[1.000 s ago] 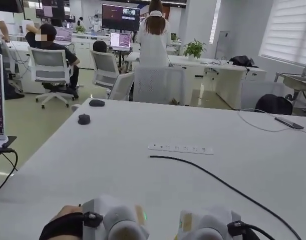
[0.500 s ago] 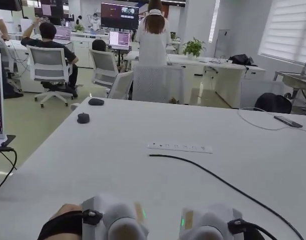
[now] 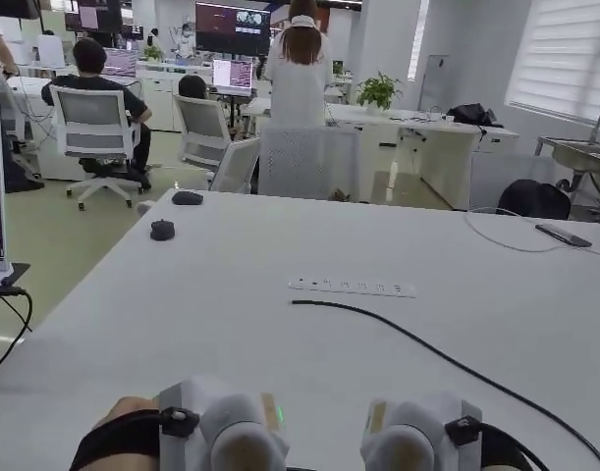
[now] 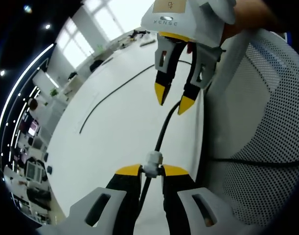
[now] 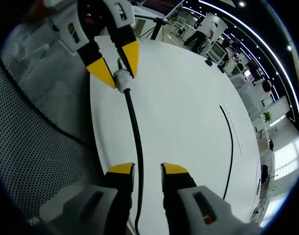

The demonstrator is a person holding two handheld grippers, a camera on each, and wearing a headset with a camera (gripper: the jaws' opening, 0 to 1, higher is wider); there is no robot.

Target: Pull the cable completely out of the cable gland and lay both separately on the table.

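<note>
Left gripper (image 4: 145, 170): fingers (image 4: 127, 171) clamped on cable gland (image 4: 152, 163)
Right gripper (image 5: 148, 169): fingers parted, straddling cable (image 5: 133, 122)
Place: by worktop (image 5: 188, 98) near edge

Bright daylight from the window (image 3: 565, 59) washes the table (image 3: 211, 334); fisheye edges warp.

We record that the right hand-held gripper (image 5: 148, 169) has edged sideways, away from the left hand-held gripper (image 4: 150, 170), widening their gap. Far beyond both, the seated person (image 3: 91, 78) has lowered raised arms.
</note>
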